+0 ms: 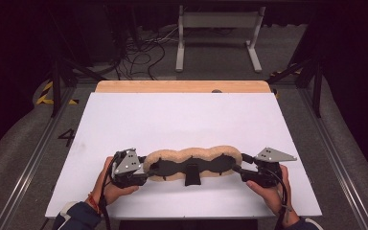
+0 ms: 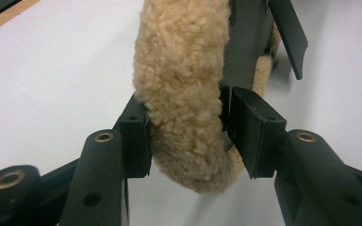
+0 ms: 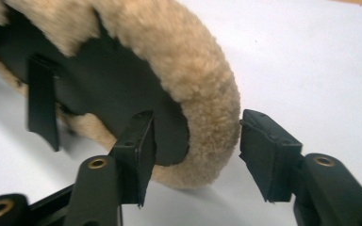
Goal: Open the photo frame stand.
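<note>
Left tongs [image 2: 188, 141] clamp fleecy pad [image 2: 184, 84].

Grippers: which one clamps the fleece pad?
The left gripper: both pads press the fleece pad; the right gripper has one pad just off it.

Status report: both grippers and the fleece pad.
Left gripper clamped on fleece pad end. Right gripper straddles other end, one pad off the fleece. Nothing in the way.
</note>
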